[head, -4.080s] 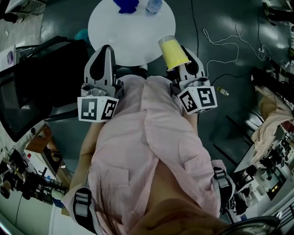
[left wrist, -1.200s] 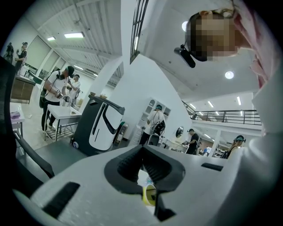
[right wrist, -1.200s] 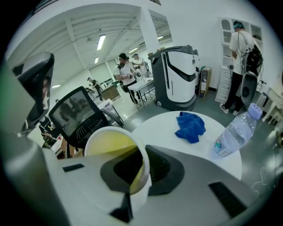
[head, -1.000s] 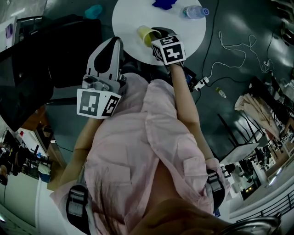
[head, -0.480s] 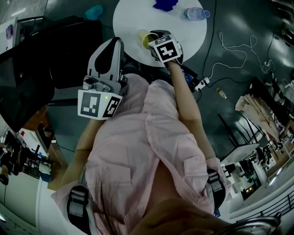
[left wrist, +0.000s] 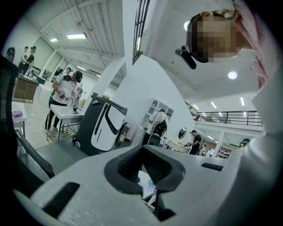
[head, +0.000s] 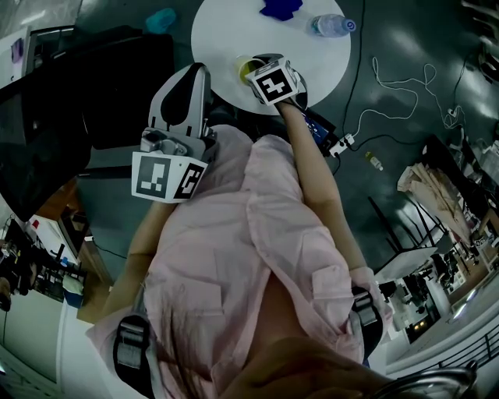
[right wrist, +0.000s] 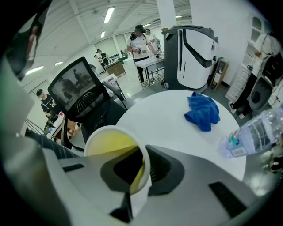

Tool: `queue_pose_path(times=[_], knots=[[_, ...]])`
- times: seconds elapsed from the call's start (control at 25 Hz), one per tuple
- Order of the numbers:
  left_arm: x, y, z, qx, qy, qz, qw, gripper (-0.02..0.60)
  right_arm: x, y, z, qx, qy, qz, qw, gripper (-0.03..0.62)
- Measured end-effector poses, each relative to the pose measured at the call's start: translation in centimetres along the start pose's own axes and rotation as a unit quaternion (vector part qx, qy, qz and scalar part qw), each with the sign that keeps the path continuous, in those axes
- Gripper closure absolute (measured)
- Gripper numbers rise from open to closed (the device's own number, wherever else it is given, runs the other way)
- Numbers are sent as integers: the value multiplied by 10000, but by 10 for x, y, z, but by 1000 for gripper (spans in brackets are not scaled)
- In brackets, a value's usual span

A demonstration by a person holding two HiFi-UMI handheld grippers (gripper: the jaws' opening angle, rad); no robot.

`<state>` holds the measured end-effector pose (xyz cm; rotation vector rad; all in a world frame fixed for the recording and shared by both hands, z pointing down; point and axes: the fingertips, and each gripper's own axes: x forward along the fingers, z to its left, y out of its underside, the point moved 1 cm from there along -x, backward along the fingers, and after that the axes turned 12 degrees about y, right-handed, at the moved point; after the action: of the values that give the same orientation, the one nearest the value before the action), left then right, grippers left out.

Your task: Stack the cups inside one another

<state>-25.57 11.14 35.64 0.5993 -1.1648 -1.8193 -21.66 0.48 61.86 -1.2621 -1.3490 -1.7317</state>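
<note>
A yellow paper cup (right wrist: pixel 110 148) stands mouth up at the near edge of the round white table (right wrist: pixel 163 119). My right gripper (right wrist: pixel 142 172) is shut on the cup's rim, one jaw inside the cup and one outside. From the head view the cup (head: pixel 247 67) peeks out beside the right gripper (head: pixel 256 74), whose marker cube hides the jaws. My left gripper (head: pixel 187 76) hangs short of the table, over a black chair, level and shut with nothing in it. In its own view the left gripper (left wrist: pixel 142 160) faces the room, and no cup shows there.
A blue cloth (right wrist: pixel 202 112) and a lying plastic bottle (right wrist: pixel 252 134) sit on the table's far side. A black chair (right wrist: pixel 82 99) stands left of the table, with a teal object (head: pixel 161 19) beyond it. Cables (head: pixel 390 78) trail on the floor to the right.
The right gripper has sunk toward the table with the yellow cup and rolled a little, so the cup now sits more under the marker cube. The left gripper has stayed put.
</note>
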Motion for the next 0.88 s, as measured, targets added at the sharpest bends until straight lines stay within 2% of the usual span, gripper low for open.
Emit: queue_pose_path(times=[0.72,0.88], knots=[[7,3,-9,-28,-28,-34,10000,566,-3,-4,4,-222,-213,-307,9991,553],[-1,1,-3,-50,-22,-45,10000,566,-3,-12,10,-158,-136,-429,9989,551]])
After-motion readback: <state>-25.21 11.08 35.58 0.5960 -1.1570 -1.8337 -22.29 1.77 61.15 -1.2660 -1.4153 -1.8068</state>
